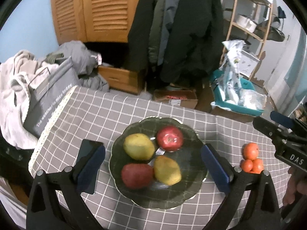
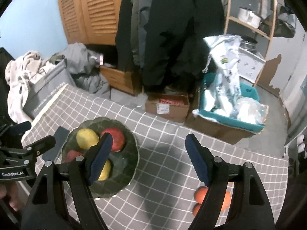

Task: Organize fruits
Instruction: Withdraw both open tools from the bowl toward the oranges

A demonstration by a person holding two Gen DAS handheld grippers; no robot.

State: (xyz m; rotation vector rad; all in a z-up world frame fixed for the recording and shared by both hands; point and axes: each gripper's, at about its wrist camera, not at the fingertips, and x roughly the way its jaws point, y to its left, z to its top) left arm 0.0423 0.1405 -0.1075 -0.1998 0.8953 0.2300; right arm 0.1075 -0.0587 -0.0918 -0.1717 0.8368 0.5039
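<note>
Two apples (image 1: 169,138) and two pears (image 1: 138,146) lie on the dark plate (image 1: 193,189), while the small oranges (image 1: 251,160) sit heaped on the worktop (image 1: 96,113) beside it, apparently left to sort. The left hand-held gripper (image 1: 153,167) and the right hand-held gripper (image 2: 148,159) both hang wide open above, holding nothing.

We see the left gripper (image 1: 153,164) with jaws spread wide and empty above a dark plate (image 1: 191,193) holding two yellow pears (image 1: 138,148) and two red apples (image 1: 169,138). Oranges (image 1: 251,160) cluster on the checked tablecloth (image 1: 99,115), right of the plate.
</note>
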